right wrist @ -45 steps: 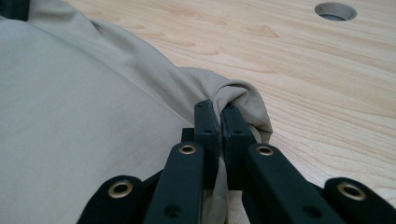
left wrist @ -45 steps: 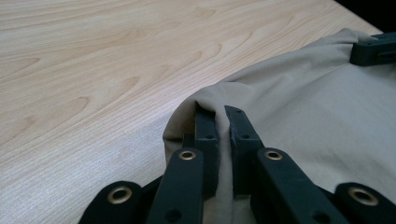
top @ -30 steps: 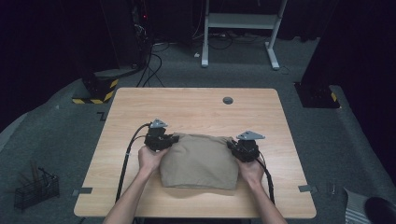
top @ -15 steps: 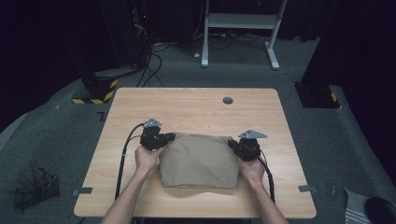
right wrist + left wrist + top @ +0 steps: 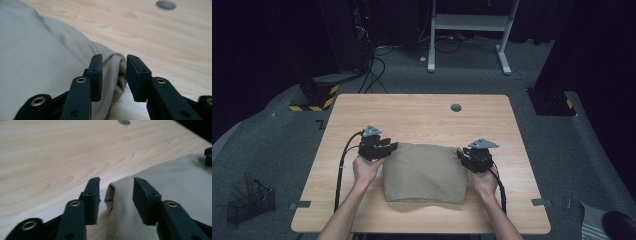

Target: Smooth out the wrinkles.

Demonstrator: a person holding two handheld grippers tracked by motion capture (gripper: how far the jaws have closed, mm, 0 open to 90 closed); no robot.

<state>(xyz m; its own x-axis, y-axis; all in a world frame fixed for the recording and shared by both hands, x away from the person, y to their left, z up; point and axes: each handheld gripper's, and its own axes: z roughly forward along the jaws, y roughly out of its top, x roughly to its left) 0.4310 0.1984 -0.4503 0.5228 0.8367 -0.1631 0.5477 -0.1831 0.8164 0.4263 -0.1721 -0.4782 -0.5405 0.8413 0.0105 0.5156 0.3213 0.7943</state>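
A folded beige cloth (image 5: pixel 424 172) lies flat on the wooden table (image 5: pixel 422 115). My left gripper (image 5: pixel 391 146) is at the cloth's far left corner and my right gripper (image 5: pixel 460 156) at its far right corner. In the left gripper view the jaws (image 5: pixel 116 181) have just been opening. The cloth (image 5: pixel 180 182) corner stands between them with gaps on both sides. In the right gripper view the jaws (image 5: pixel 114 57) have just been opening too, and the cloth (image 5: pixel 37 50) corner sits loose between the pads.
A round grey cable hole (image 5: pixel 456 107) is set in the table's far side. Bare wood runs beyond the cloth. On the floor, a wire basket (image 5: pixel 249 202) stands at the left and a white desk frame (image 5: pixel 472 30) at the back.
Both hands stay at the cloth's far corners. The left gripper has edged slightly to the left. The cloth lies as before.
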